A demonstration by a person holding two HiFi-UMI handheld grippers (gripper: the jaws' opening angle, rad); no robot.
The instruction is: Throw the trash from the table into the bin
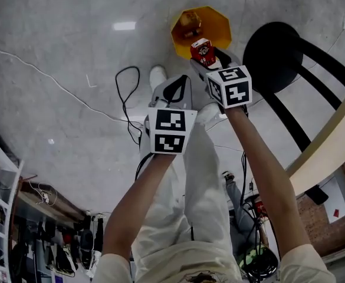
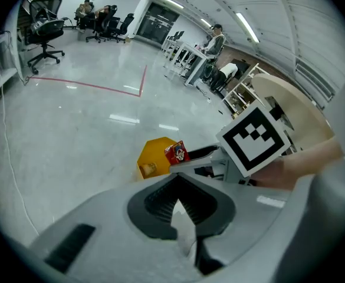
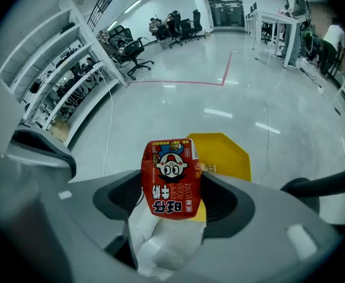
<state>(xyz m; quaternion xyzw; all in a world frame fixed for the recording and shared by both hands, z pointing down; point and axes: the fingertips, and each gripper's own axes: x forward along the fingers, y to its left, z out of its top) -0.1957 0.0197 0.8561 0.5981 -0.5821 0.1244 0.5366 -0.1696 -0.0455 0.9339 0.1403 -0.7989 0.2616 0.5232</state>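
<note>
Right gripper [image 1: 209, 59]: jaws set wide apart and clamped on the two sides of a red carton [image 3: 171, 178]. White crumpled material shows below the carton between the jaws; what it is cannot be told.

Left gripper [image 2: 177, 194]: jaws together. A thin pale sliver shows at the seam, and it cannot be identified.

Both forearms are stretched forward and angled steeply down, the right reaching further out than the left.

The carton's long axis runs in line with the jaws. Its free end points away from the gripper toward the yellow bin [image 1: 218, 28], and its print is upside down in the right gripper view. In the head view the carton hangs over the bin's near rim. The bin stands on the floor [image 1: 72, 46], just beside a black stool [image 1: 273, 43], with a small item inside.
</note>
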